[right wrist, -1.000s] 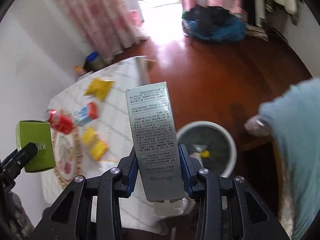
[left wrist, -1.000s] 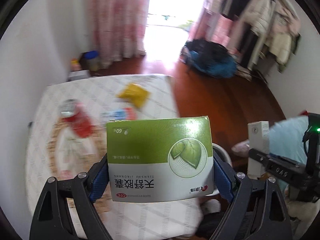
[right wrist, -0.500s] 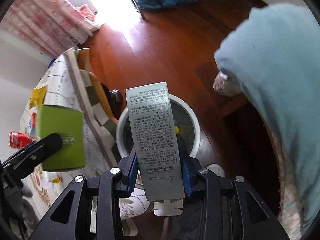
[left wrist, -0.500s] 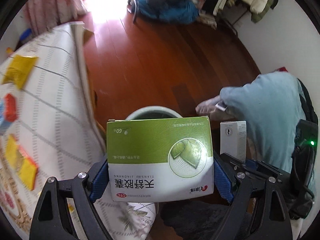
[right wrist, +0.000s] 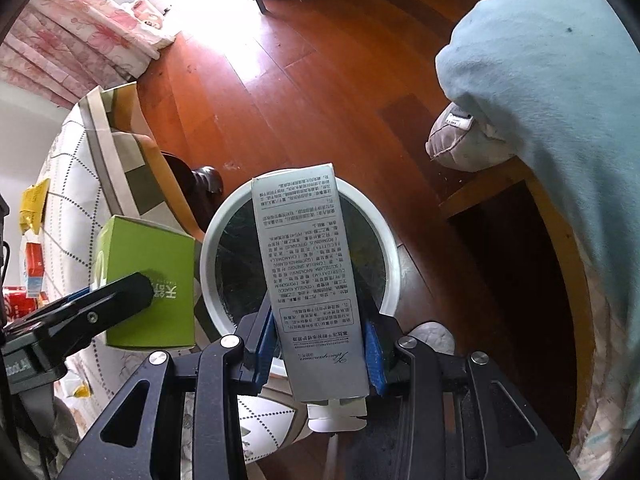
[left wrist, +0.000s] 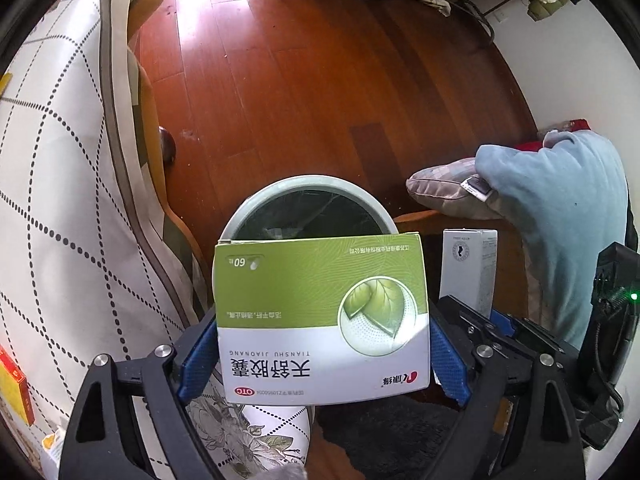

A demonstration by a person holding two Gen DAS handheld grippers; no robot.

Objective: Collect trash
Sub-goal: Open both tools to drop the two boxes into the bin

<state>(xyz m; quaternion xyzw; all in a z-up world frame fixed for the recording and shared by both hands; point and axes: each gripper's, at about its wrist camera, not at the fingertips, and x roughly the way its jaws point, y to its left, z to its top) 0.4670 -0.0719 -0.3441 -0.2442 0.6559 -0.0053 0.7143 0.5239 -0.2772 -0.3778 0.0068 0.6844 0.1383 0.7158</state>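
Left tool [left wrist: 324, 354] has its blue pads against both short sides of a wide green-and-white cardboard medicine box [left wrist: 322, 316]; jaws stand wide and are opening a little, box still between them w/ no clear gap showing. Box hangs over the near rim of a round white plastic bin w/ dark liner [left wrist: 308, 200], beside the table's edge. Box hides the bin's near half in the left view, so most of the contents can't be made out.

Right tool [right wrist: 318, 344] is clamped narrow on a tall silver-grey carton w/ fine print [right wrist: 310, 276], upright along the fingers and poised over the bin's mouth (white bottom flap pokes out below the pads). Carton covers the bin's middle in the right view; liner looks dark, crinkled, contents unclear.

In the left view only the top of the grey carton shows, at right behind the tool's arm. In the right view the green box shows at left, partly behind the left tool's black finger.

Table w/ white dotted-grid cloth [left wrist: 52, 200] is cut off at left; on it a yellow packet [right wrist: 34, 204], a red-and-white small carton [right wrist: 34, 264] and part of a red can [right wrist: 16, 304], all clipped or tiny. Person's pale blue trouser leg [right wrist: 560, 92] and grey slipper [left wrist: 448, 196] on the red-brown wood floor [left wrist: 320, 92].
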